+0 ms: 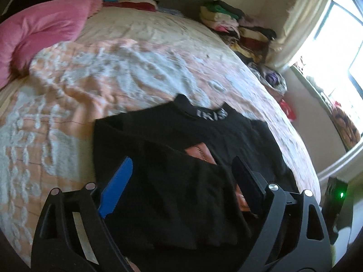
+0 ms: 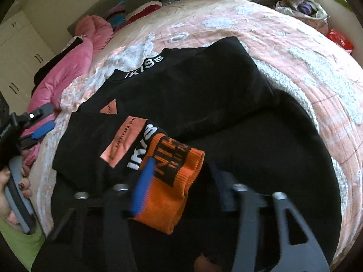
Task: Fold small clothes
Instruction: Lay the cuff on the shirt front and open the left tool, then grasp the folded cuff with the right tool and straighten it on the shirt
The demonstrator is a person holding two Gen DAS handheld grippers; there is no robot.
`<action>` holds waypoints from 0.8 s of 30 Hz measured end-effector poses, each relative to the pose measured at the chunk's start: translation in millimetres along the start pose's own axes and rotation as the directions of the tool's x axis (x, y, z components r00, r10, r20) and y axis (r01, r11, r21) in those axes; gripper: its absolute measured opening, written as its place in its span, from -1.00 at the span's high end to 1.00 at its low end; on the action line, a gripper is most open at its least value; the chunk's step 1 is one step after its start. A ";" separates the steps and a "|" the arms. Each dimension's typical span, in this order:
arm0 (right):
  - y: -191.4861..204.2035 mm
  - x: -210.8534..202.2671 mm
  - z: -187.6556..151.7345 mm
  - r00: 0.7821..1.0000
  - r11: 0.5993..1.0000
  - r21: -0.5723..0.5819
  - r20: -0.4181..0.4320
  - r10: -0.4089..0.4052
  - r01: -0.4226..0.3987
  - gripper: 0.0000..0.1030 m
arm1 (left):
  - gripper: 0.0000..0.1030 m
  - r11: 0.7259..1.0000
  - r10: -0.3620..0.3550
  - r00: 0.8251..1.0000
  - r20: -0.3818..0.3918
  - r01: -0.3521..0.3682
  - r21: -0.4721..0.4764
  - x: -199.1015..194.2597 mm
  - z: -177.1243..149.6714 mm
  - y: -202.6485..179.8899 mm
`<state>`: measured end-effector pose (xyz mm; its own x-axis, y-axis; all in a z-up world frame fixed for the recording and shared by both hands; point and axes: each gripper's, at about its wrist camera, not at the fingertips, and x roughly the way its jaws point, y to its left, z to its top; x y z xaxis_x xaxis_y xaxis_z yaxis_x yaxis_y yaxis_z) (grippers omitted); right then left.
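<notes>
Pink duvet [image 1: 34,29]: lay bunched along the bed's left edge in the left wrist view, well apart from the garment.
Bed cover [image 1: 79,86]: peach and white, rumpled, carried everything named here.
Left gripper [image 1: 181,176]: its jaws stood wide, blue pad on the left and dark pad on the right, with nothing pinched between them; seen from the right wrist camera [image 2: 42,122] it hung beside the bed's left edge, just off the folded sleeve, gripped by a person's hand [image 2: 13,192].
Black sweatshirt [image 1: 181,140]: lay flat near the bed's near edge, collar with white lettering pointing toward the far side; a sleeve was folded across the chest, and a pink patch [image 1: 200,153] showed between the folds. The cloth lay under and between the left jaws, not clamped.
Orange cuff [image 2: 174,181]: ribbed, with black lettering, the end of the folded sleeve, resting on the sweatshirt's lower part close to the near edge.
Right gripper [image 2: 181,179]: jaws narrow, the blue pad against the cuff's left side and the dark pad at its right; motion blur hid whether the pads truly pressed on it.
Clothes pile [image 1: 238,27]: stacked at the bed's far right corner, by the window [image 1: 340,52].
</notes>
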<state>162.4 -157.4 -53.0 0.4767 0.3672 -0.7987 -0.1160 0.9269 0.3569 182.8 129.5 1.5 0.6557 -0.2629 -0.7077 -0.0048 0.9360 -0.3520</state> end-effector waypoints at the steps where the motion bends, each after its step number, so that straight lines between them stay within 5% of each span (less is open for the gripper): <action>1: 0.0 -0.5 0.7 1.000 1.000 -0.001 0.005 -0.004 0.004 0.58 | -0.61 1.000 0.004 1.000 0.010 -0.004 -0.018 -2.5 2.5 6.5; 3: 0.2 -4.7 2.0 0.999 0.999 -0.015 0.024 0.030 -0.029 0.82 | -0.62 0.999 0.014 1.000 0.025 -0.013 -0.040 -6.7 6.0 15.6; 11: 34.9 -30.5 27.0 0.986 0.977 -0.195 0.119 0.113 -0.089 0.85 | -0.63 0.992 0.055 0.996 0.067 -0.046 -0.120 -22.1 16.4 49.7; 17: 70.7 -63.9 71.7 0.963 0.920 -0.392 0.238 0.128 -0.025 0.85 | -0.63 0.991 0.062 0.996 0.070 -0.053 -0.125 -21.8 18.1 52.4; 24: 72.5 -68.0 110.1 0.953 0.894 -0.444 0.292 0.082 0.059 0.85 | -0.63 0.995 0.069 0.996 0.054 -0.065 -0.079 -9.6 15.5 41.8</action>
<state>217.5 -123.7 80.5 0.6991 0.4032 -0.5904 -0.4625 0.8848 0.0567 188.0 174.8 3.0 0.6937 -0.1847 -0.6962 -0.1065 0.9297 -0.3527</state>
